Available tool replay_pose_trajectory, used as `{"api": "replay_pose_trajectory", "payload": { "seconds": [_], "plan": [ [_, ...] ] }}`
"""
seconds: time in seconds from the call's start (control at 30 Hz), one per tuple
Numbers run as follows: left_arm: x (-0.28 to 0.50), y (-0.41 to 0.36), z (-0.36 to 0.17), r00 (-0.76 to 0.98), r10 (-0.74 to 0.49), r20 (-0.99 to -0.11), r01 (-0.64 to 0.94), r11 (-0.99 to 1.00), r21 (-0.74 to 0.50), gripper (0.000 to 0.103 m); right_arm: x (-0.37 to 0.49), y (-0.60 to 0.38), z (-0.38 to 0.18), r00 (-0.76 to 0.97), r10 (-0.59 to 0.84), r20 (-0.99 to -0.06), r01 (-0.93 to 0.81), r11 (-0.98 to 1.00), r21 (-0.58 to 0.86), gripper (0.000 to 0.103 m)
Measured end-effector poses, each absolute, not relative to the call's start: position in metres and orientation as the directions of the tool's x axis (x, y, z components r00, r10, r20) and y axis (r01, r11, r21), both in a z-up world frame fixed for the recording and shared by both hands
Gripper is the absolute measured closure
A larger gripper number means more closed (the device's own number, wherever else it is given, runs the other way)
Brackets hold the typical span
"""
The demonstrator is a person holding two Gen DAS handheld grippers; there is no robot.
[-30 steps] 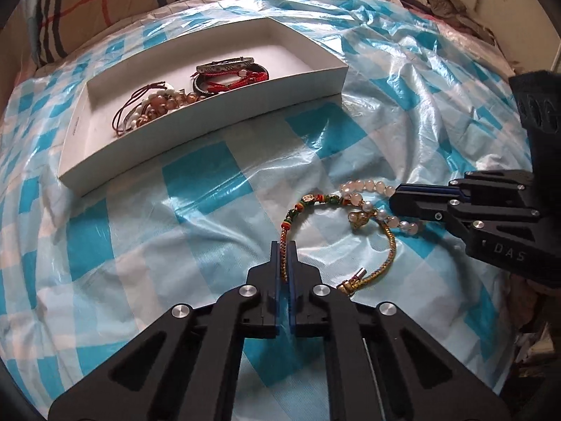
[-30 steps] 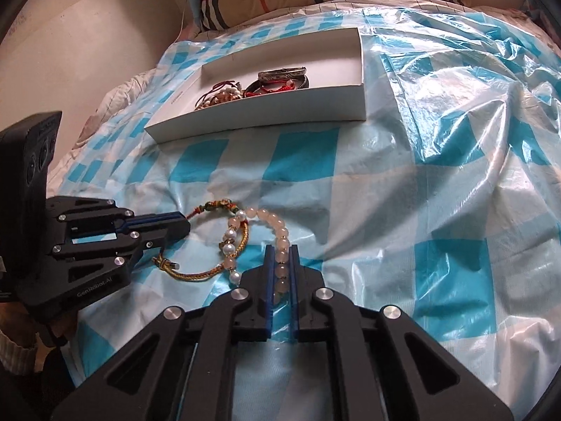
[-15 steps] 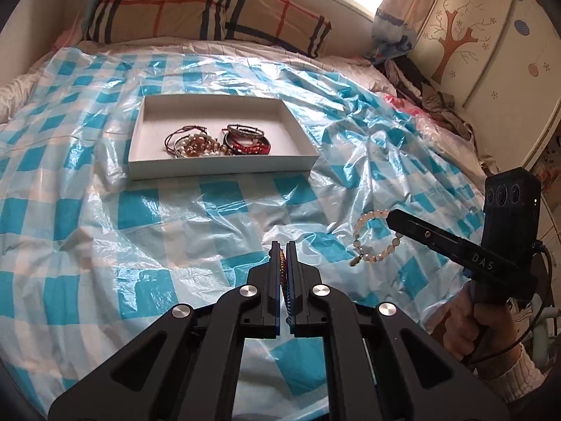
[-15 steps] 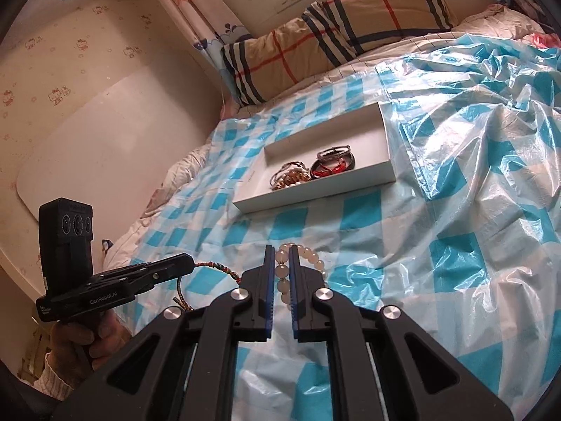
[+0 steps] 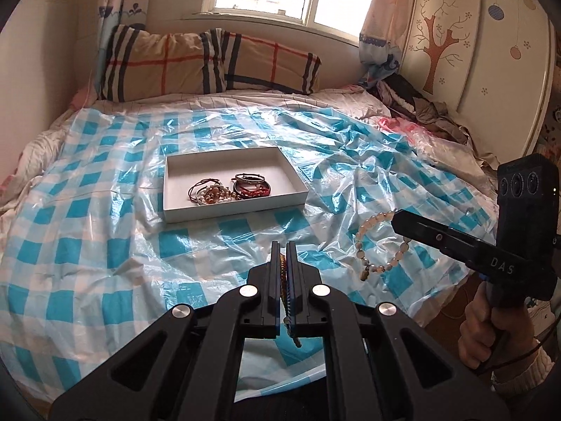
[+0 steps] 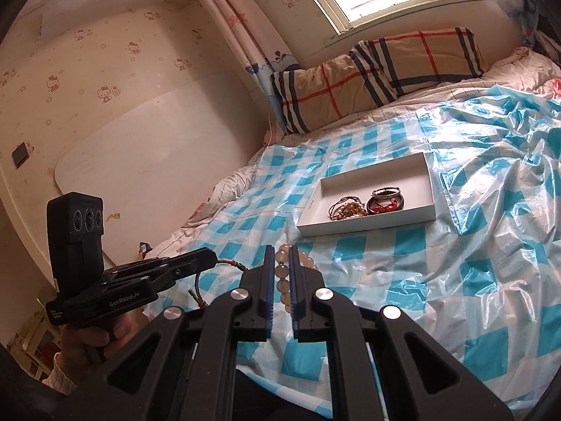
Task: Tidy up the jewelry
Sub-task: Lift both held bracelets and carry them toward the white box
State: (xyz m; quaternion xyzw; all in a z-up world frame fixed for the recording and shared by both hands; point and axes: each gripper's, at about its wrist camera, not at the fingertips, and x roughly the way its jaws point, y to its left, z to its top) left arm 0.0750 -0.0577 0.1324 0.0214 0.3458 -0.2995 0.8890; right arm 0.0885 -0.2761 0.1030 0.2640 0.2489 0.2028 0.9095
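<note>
Between the pads of my left gripper [image 5: 283, 245] sits a woven gold-and-red cord bracelet [image 5: 282, 270], and the gripper is shut on it. The right wrist view shows that gripper [image 6: 207, 258] from the side, the cord [image 6: 229, 263] trailing below it. A pale pink bead bracelet [image 6: 282, 273] is pinched in my right gripper [image 6: 281, 249], which is shut; in the left wrist view the beads [image 5: 359, 245] hang in a loop from its tip [image 5: 396, 215]. Both are held above the bed. Farther back, the white tray [image 5: 235, 214] [image 6: 364, 226] holds several bracelets [image 5: 214, 193].
A crinkled blue-and-white checked plastic sheet [image 5: 105, 245] covers the bed. Plaid pillows [image 5: 210, 66] lie under the window at the head. A heap of clothes [image 5: 420, 105] sits at the far right by the wall. A hand [image 5: 484, 333] holds the right gripper's handle.
Both grippers have risen and pulled back from the sheet, each lifting its bracelet off the bed. The tray now looks smaller and farther away.
</note>
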Motion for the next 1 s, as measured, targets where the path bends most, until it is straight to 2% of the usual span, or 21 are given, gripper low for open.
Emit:
{"api": "replay_pose_trajectory", "payload": {
  "seconds": [0.67,1.0],
  "plan": [
    [0.089,-0.062,0.131,0.606,-0.492,-0.625,0.538,0.832,-0.133,0.1,0.115,-0.271,0.098,0.783,0.522,-0.34,-0.255,0.766,0.59,0.094],
    [0.144,-0.076,0.119,0.588,-0.526,-0.615,0.548,0.818,-0.176,0.1,0.165,-0.287,0.08,0.792,0.49,-0.364,-0.214,0.781,0.587,0.094]
  ]
}}
